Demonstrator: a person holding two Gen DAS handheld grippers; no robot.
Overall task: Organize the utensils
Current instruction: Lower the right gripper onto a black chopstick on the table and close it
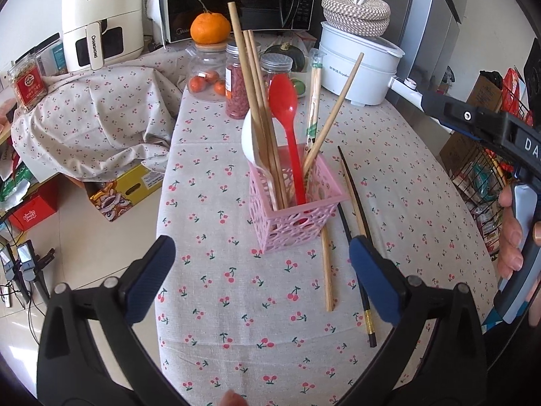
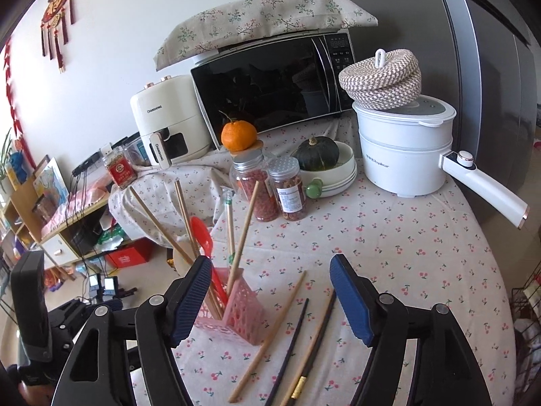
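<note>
A pink lattice utensil holder [image 1: 294, 209] stands on the cherry-print tablecloth [image 1: 236, 287] and holds a red plastic spoon [image 1: 285, 108], a white spoon [image 1: 250, 142], several wooden chopsticks [image 1: 252, 101] and a wrapped pair [image 1: 314, 101]. Beside it on the cloth lie a wooden chopstick [image 1: 327, 270] and dark chopsticks [image 1: 358, 253]. My left gripper [image 1: 262, 270] is open and empty, just in front of the holder. In the right wrist view the holder [image 2: 236, 311] sits at lower left; loose chopsticks, one wooden [image 2: 270, 335] and the dark ones [image 2: 304, 348], lie between the open, empty fingers of my right gripper [image 2: 270, 301].
At the back of the table stand jars [image 2: 267, 189], an orange [image 2: 238, 135], a squash in a bowl [image 2: 318, 154], a white electric pot [image 2: 405, 152] with a woven lid, a microwave [image 2: 270, 84] and an air fryer [image 2: 169, 125]. The table edge drops off at left to a cluttered floor.
</note>
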